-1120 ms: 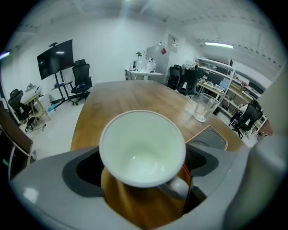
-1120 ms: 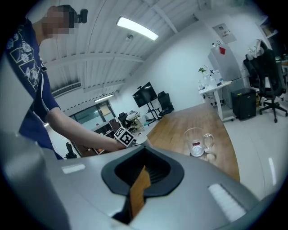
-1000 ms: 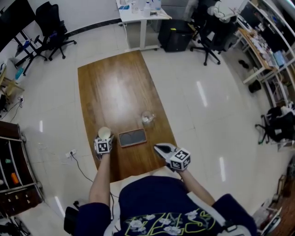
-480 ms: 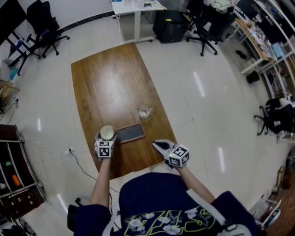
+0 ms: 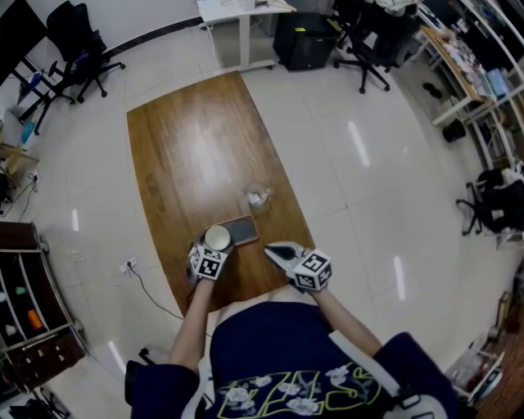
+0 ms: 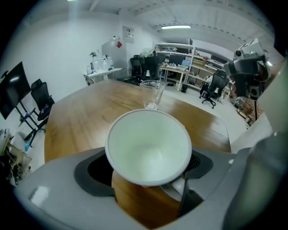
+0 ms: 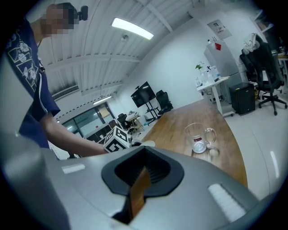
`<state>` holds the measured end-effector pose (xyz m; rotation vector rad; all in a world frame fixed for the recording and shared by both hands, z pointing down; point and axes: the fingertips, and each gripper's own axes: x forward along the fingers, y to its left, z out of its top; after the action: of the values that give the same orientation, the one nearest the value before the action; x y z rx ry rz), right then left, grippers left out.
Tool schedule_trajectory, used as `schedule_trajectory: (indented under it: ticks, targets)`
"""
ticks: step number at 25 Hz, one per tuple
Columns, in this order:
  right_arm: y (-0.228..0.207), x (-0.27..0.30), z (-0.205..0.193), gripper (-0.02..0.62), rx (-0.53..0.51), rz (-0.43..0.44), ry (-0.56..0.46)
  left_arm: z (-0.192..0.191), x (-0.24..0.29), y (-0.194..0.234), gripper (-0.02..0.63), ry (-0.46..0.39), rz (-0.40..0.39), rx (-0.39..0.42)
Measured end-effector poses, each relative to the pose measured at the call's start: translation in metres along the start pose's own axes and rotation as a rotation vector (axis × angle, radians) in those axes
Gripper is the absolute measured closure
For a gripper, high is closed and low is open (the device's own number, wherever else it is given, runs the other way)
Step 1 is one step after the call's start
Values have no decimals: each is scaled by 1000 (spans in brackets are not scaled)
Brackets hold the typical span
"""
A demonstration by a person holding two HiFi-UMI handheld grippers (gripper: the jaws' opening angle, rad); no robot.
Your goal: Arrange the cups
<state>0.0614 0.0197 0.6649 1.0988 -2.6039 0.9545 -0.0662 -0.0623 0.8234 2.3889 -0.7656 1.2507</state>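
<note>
A white paper cup (image 6: 148, 146) sits upright between the jaws of my left gripper (image 5: 216, 241), which is shut on it and carries it above the wooden table (image 5: 192, 147). In the head view the cup (image 5: 218, 236) hangs at the left end of a dark flat tray (image 5: 244, 229). A clear glass mug (image 5: 258, 197) stands farther back on the table, seen as well in the left gripper view (image 6: 152, 93) and the right gripper view (image 7: 199, 137). My right gripper (image 5: 281, 253) is shut and empty, near the table's front right edge.
The table's near edge runs just in front of my body (image 5: 286, 352). Office chairs (image 5: 78, 41), a white desk (image 5: 241, 16) and cluttered shelves (image 5: 483, 74) ring the table on a white tiled floor. A cable (image 5: 143, 286) lies on the floor at the left.
My left gripper has carried the white cup to the right, from the table's left edge to the tray's left end. The right gripper has stayed put and shut.
</note>
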Motion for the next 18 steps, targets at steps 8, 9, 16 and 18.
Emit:
schedule_trajectory:
  ticks: [8,9,16,18]
  targets:
    - [-2,-2,-19,595,14,9,20,4,5,9,170,-27,29,-21]
    - [-1,-1,-19,595,15,13,22,5,5,10,170,-29,27,-17]
    - [1,1,-16,595,5,26,27,5,-21,5,110,-156,-69,-154]
    - [2,1,-9,595,-9,23,29,16,-52,6,110,-284,-91,-258]
